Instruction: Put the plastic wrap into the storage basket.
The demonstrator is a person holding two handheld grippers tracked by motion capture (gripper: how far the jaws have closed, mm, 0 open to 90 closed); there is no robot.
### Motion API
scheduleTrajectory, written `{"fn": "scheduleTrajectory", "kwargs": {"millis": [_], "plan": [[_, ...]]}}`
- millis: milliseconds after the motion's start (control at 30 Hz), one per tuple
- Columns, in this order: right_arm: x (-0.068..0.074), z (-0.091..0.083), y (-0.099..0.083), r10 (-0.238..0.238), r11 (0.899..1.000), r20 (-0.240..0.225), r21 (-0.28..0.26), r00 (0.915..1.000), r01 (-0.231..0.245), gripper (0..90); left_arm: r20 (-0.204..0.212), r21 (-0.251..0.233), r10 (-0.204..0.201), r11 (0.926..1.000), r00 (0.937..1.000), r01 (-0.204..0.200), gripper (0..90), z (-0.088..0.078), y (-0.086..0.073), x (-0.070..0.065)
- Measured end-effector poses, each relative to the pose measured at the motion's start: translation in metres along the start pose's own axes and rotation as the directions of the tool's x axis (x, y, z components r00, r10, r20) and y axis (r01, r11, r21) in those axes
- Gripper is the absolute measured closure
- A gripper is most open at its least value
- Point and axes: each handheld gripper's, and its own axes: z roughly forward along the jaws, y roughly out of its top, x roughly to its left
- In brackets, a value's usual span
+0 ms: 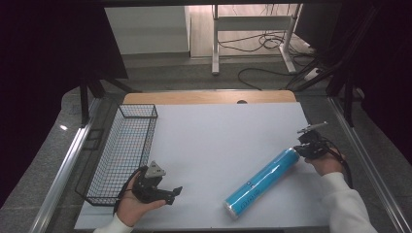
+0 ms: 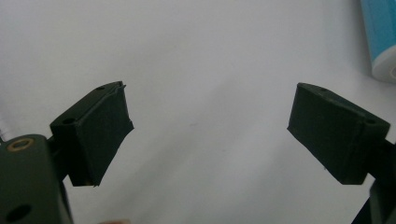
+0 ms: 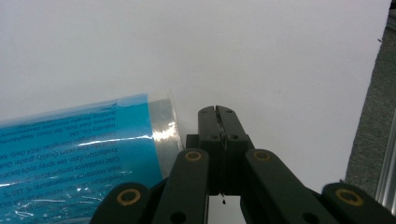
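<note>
Right now the counter (image 1: 214, 145) spreads wide and white before me, with a wire basket (image 1: 127, 150) standing along its left edge. On the right half lies the tube (image 1: 262, 180), a long blue cylinder on its side, slanting from the near middle up toward the far right. It sits well apart from the basket.

My right fingers (image 3: 218, 112) are pressed together with nothing between them, just beside the tube's far end (image 3: 161, 130), where the blue label gives way to a glossy clear wrap. I cannot tell whether they touch it. My left fingers (image 2: 210, 135) are spread wide over bare counter near the basket's near corner, and the tube's near end (image 2: 383, 42) shows at the edge of the left gripper view.

I judge the tube to be light for its length and fairly stiff, but the shiny film looks slick, and a round body will roll if nudged. I would grip it across its width near the middle, on the label, so neither end sags or swings.
</note>
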Motion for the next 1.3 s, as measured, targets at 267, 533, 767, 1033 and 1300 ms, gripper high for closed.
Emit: {"fn": "scheduleTrajectory", "kwargs": {"millis": [267, 533, 767, 1033, 1300], "plan": [[0.012, -0.004, -0.006, 0.01, 1.0, -0.007, 0.003, 0.9999, -0.01, 90.0, -0.001, -0.002, -0.004, 1.0, 1.0, 0.004, 12.4, 0.0, 0.0, 0.001], [0.019, -0.006, -0.012, 0.043, 0.999, -0.033, -0.018, 0.9985, -0.044, 90.0, -0.001, -0.003, 0.0, 1.0, 1.0, 0.0, 12.4, 0.0, 0.0, 0.001], [0.022, -0.008, -0.014, 0.023, 0.999, -0.037, -0.021, 0.999, -0.023, 90.0, -0.001, -0.006, 0.001, 1.0, 1.0, -0.001, 12.5, 0.0, 0.0, 0.001], [0.018, -0.013, -0.015, 0.036, 0.995, -0.063, -0.095, 0.9974, -0.042, 90.0, -0.002, -0.01, -0.002, 1.0, 1.0, 0.002, 12.5, -0.001, -0.001, 0.001], [0.022, -0.039, -0.018, 0.054, 0.976, -0.073, -0.208, 0.9959, -0.068, 89.5, -0.004, -0.008, -0.001, 1.0, 1.0, 0.001, 12.5, -0.001, -0.001, 0.001]]}}
